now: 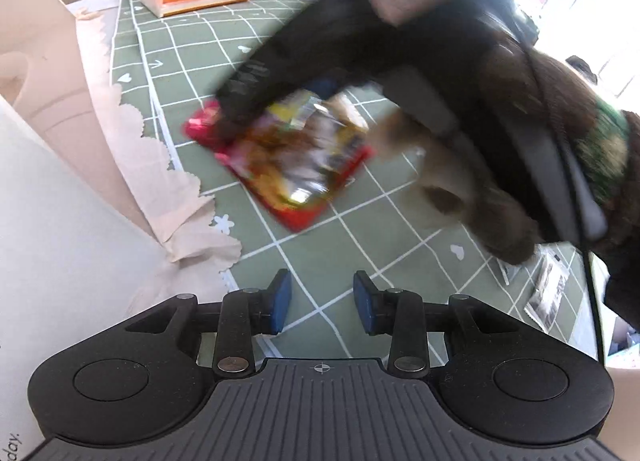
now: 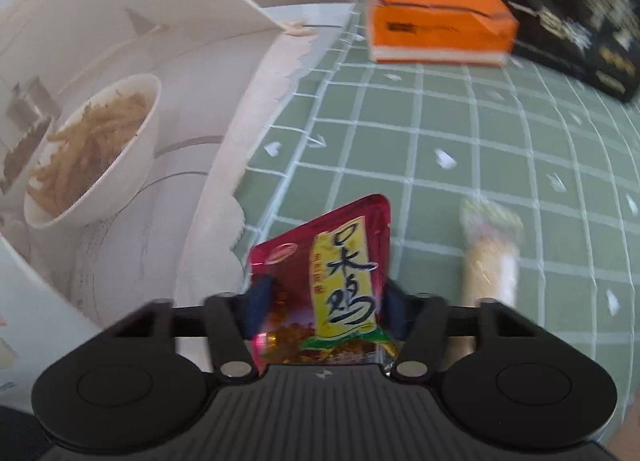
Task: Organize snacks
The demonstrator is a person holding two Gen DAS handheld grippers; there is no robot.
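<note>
My right gripper [image 2: 326,303] is shut on a red snack packet [image 2: 332,281] with a yellow label, held upright above the green checked tablecloth [image 2: 460,133]. In the left wrist view the same packet [image 1: 288,157] is blurred, carried by the right gripper [image 1: 240,101] above the cloth. My left gripper [image 1: 322,301] is open and empty, low over the cloth, nearer than the packet. A large white paper bag [image 2: 120,41] printed with a bowl of food stands at the left, beside the packet. A pale snack pack [image 2: 490,253] lies on the cloth at the right.
An orange tissue pack [image 2: 440,33] and a black box [image 2: 576,17] stand at the far side of the table. The white bag's scalloped edge [image 1: 152,165] lies along the left of the cloth. A printed item [image 1: 548,293] lies at the right edge.
</note>
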